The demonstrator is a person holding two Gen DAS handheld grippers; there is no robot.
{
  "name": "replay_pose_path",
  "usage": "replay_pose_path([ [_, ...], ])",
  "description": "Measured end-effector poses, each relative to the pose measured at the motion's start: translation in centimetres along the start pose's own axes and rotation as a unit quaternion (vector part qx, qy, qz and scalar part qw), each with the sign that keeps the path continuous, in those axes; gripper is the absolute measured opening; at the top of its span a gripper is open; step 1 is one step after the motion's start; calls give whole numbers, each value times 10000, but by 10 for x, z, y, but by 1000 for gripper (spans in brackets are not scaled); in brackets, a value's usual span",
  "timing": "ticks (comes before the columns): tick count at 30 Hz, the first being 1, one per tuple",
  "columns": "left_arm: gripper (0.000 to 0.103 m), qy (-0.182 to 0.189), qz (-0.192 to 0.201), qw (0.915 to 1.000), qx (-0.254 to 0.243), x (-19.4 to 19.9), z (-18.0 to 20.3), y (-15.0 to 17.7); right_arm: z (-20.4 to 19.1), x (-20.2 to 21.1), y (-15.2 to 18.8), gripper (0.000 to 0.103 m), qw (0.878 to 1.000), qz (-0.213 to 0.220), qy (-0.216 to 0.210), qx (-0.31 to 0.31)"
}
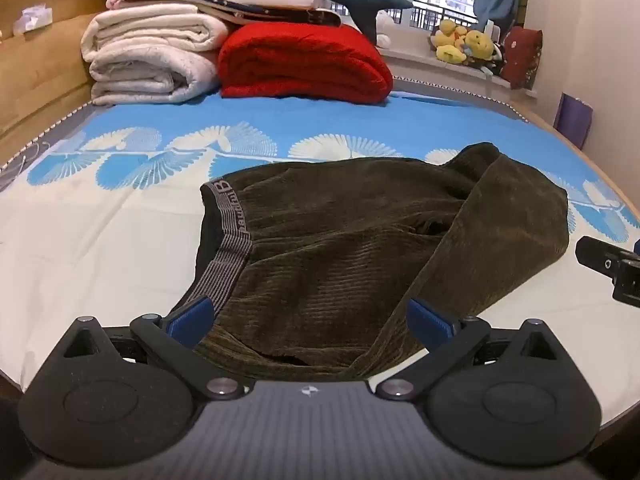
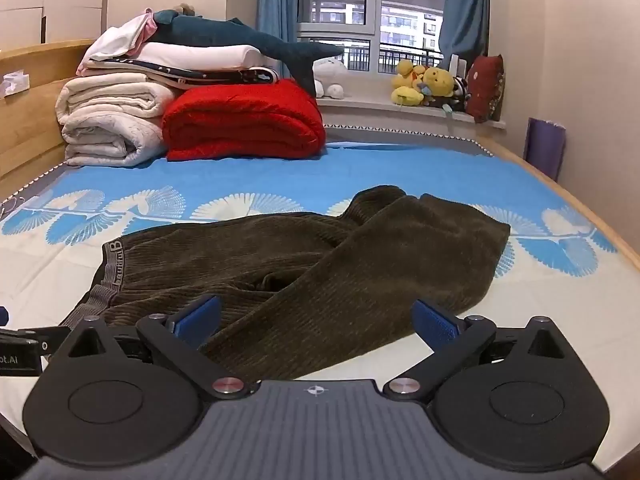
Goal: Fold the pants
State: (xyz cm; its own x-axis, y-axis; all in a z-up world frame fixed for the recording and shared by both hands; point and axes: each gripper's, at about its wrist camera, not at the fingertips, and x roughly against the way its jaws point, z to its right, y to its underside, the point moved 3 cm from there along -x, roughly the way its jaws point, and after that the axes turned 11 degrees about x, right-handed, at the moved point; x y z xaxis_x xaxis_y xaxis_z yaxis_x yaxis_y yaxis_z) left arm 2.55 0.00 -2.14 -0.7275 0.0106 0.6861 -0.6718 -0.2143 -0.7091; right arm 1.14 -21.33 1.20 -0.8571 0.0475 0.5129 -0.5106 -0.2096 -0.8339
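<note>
Dark olive corduroy pants (image 1: 340, 248) lie loosely bunched mid-bed on the blue-and-white sheet (image 1: 100, 232), 1 leg thrown across the other, waistband (image 1: 230, 240) at left — no neat fold yet, judged barely begun — left gripper (image 1: 310, 320) and right gripper (image 2: 316, 318) both spread wide, holding nothing.

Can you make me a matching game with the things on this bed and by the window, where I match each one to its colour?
Things:
1. corduroy pants
2. folded fleece blanket
3. plush shark
4. plush toys on the windowsill

Colours:
A. yellow
B. dark olive green
C. dark teal
D. red

Right pairs: 1-B, 2-D, 3-C, 4-A
</note>
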Motion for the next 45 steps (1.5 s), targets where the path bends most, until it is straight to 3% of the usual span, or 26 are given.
replay_pose_path([
  [5,102,232,7,9995,232,-2,-8,1,-7,2,-4,102,9991,139,342,214],
  [9,102,133,142,9998,-27,-2,4,4,-6,-2,4,102,9996,22,216,188],
  [12,102,155,286,9993,-166,-2,11,6,2,-8,6,102,9996,-202,-134,-119],
  [16,102,151,568,9979,-271,1,20,4,2,-12,9,102,9996,-288,-76,-31],
  [19,102,99,527,9984,-198,0,20,3,5,-14,9,102,9993,-345,-91,-55],
  [25,102,269,69,9996,-93,-11,17,4,4,-23,11,102,9987,-505,-71,-89],
  [45,102,254,42,9995,-157,-13,19,6,4,-28,12,102,9981,-607,-84,-108],
])
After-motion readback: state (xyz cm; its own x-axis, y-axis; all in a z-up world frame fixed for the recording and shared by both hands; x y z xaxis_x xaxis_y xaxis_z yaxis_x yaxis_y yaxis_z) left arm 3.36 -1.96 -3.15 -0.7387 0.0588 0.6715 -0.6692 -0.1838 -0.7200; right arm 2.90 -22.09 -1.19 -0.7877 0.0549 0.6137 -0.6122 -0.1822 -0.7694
